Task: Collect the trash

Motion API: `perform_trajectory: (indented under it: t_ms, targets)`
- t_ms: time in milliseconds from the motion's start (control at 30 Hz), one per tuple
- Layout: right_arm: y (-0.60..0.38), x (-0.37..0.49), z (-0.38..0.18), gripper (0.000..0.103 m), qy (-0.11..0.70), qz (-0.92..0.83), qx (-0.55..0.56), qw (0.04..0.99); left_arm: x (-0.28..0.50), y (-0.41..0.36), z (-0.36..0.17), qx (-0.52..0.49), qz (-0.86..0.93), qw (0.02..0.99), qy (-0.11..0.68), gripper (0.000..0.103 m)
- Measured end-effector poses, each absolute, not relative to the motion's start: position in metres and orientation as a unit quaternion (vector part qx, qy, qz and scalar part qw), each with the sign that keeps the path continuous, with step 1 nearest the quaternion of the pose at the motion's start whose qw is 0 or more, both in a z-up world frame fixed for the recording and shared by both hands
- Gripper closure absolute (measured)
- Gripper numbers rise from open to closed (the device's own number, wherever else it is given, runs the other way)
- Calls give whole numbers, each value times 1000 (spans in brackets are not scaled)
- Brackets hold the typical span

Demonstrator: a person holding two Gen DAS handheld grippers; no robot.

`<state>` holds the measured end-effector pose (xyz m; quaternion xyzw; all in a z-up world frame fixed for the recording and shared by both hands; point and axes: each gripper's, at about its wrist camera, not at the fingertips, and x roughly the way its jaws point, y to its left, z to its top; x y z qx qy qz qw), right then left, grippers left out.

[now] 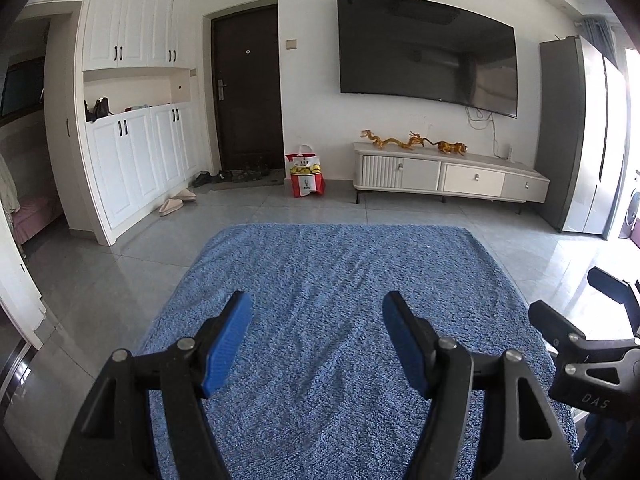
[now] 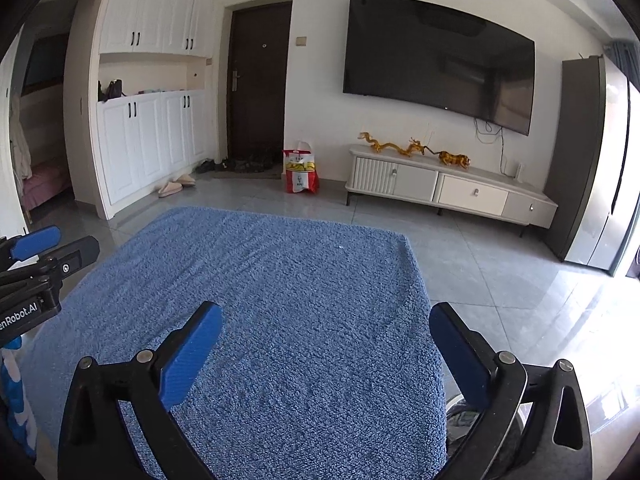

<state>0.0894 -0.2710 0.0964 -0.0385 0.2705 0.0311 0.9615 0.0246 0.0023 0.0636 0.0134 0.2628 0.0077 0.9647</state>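
No loose trash shows on the blue textured cover (image 1: 320, 320) in front of you; the nearest thing to it is the red and white KFC carrier bag (image 1: 305, 176) standing on the grey tiled floor (image 1: 132, 264) against the far wall, between the dark entrance door (image 1: 246, 92) and the low white TV cabinet (image 1: 448, 176). The bag's mouth is open at the top with yellow items showing inside, though what they are is too small to tell.

Your left gripper (image 1: 316, 340) hovers above the cover with its blue pads (image 1: 226, 348) spread wide and nothing between them. Your right gripper (image 2: 326, 350) is likewise spread wide and empty, held just beside the left one over the cover's right edge. Below its right finger, a rounded metal rim (image 2: 460, 412) shows, possibly a bin; its contents are unclear.

Gold dragon figurines (image 1: 412, 142) sit on the cabinet, under the wall-mounted television (image 1: 428, 52). Slippers (image 1: 176, 202) lie by the white cupboards (image 1: 136, 160).
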Motion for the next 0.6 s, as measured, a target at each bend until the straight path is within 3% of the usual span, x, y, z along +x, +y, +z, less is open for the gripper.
perform_trajectory:
  t_ms: [600]
  targets:
    - [-286, 77, 100, 1, 261, 30, -20, 965, 12, -9, 68, 31, 7, 964, 264, 36]
